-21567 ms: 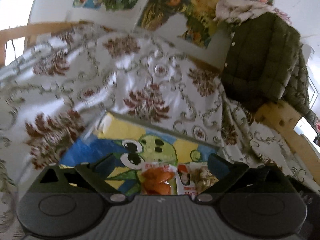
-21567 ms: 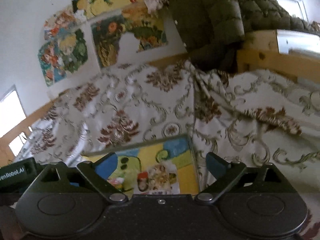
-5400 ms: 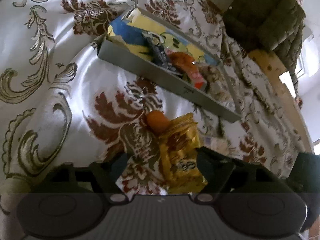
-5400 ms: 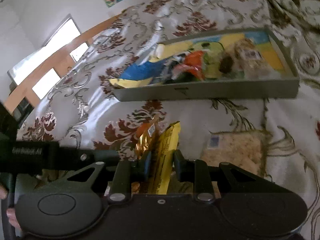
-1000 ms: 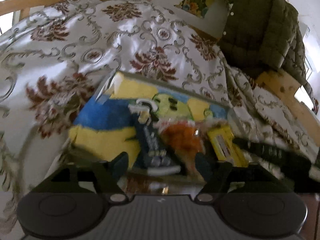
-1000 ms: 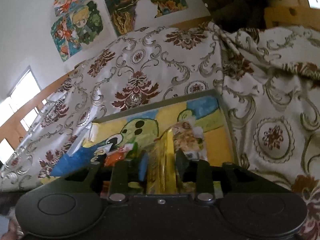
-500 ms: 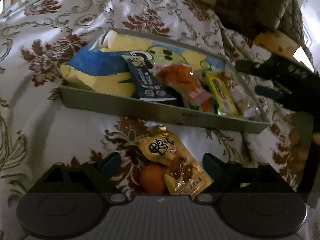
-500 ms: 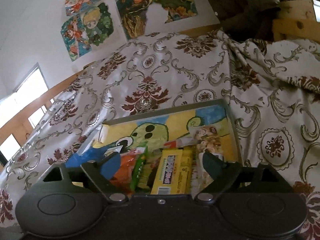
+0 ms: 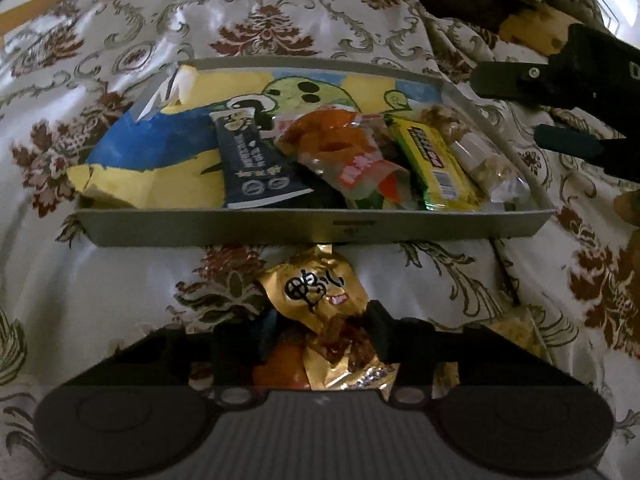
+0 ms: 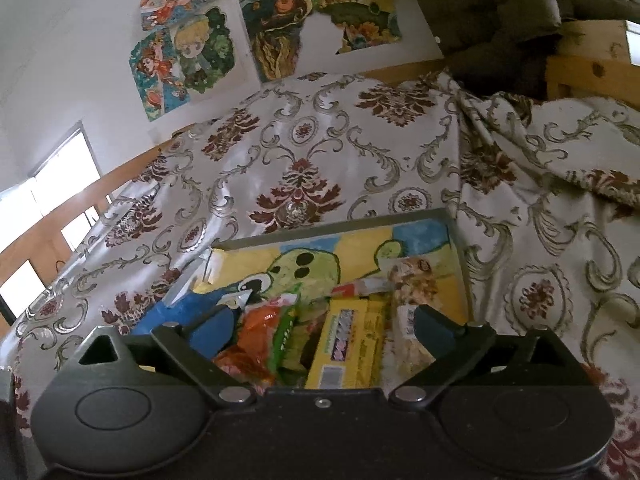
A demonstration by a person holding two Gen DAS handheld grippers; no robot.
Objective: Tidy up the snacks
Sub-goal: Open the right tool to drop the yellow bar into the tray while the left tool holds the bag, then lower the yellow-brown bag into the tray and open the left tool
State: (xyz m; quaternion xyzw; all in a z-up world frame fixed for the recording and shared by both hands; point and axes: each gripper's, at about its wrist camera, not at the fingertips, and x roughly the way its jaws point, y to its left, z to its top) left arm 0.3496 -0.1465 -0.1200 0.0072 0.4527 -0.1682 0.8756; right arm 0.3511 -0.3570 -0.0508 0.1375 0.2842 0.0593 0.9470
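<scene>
A grey tray (image 9: 280,228) with a cartoon-printed bottom lies on the floral bedspread. It holds a dark packet (image 9: 250,160), an orange packet (image 9: 340,152), a yellow bar (image 9: 434,162) and a clear cereal bar (image 9: 480,156). My left gripper (image 9: 320,324) has closed in around a gold snack packet (image 9: 320,296) in front of the tray; an orange snack (image 9: 280,368) lies beside it. My right gripper (image 10: 320,320) is open and empty above the tray (image 10: 332,228), over the yellow bar (image 10: 352,344). It also shows in the left wrist view (image 9: 560,104).
The floral bedspread (image 10: 304,168) covers everything around the tray. A pale snack packet (image 9: 516,332) lies at the right of my left gripper. A green quilted jacket (image 10: 500,4) hangs over a wooden frame (image 10: 588,64) at the back right. Posters (image 10: 264,36) hang on the wall.
My right gripper has let go of the yellow bar, which now lies in the tray, and stands open. My left gripper has dropped to the gold packet and its fingers have closed in on it.
</scene>
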